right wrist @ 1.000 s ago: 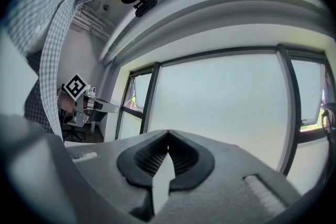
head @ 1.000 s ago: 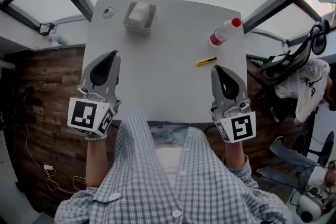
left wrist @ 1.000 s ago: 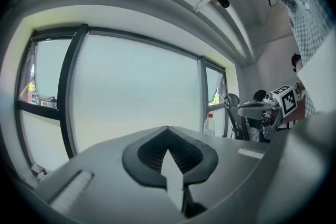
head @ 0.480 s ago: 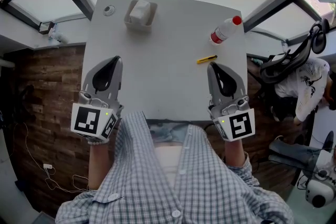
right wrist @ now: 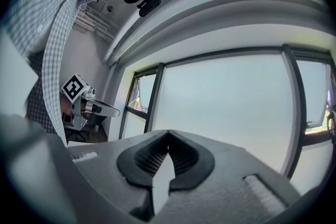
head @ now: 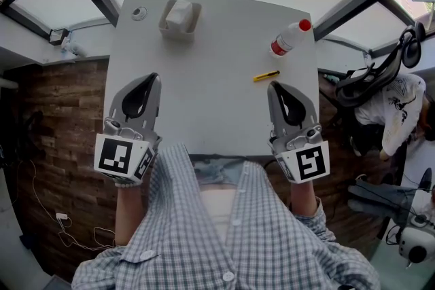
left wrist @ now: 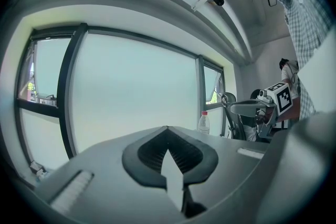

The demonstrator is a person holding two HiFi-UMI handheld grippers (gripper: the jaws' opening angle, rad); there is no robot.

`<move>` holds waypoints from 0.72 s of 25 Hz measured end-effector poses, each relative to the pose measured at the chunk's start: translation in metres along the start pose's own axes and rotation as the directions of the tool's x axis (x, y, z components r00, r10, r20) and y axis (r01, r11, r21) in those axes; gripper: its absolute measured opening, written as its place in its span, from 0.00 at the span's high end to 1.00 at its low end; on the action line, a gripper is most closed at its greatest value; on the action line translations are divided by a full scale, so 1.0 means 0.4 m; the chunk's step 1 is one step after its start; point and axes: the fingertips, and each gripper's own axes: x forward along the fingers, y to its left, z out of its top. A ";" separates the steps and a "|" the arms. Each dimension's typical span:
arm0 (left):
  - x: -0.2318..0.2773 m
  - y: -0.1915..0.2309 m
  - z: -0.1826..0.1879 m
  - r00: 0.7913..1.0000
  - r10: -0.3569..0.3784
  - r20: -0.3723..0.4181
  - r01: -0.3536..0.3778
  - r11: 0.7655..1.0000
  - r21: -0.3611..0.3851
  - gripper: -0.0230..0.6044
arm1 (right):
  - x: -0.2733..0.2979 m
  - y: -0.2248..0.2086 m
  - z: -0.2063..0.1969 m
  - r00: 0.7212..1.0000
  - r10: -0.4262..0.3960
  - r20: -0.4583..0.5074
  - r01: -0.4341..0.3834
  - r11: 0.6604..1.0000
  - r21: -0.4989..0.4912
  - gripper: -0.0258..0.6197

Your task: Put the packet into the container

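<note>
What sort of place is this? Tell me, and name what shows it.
Probably an office or lab workroom: a plain white table stands by large windows, a black office chair sits to its right, and the floor looks like wood planks.
</note>
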 end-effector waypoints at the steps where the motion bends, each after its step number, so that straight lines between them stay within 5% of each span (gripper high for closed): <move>1: 0.001 -0.002 0.000 1.000 -0.001 0.000 0.001 1.000 -0.001 0.96 | -0.001 -0.002 -0.001 1.000 -0.001 -0.001 0.001 1.000 0.000 0.96; 18: -0.001 -0.017 -0.004 1.000 0.002 -0.003 -0.002 1.000 -0.002 0.96 | 0.006 0.012 0.005 1.000 0.019 0.001 -0.019 1.000 0.025 0.96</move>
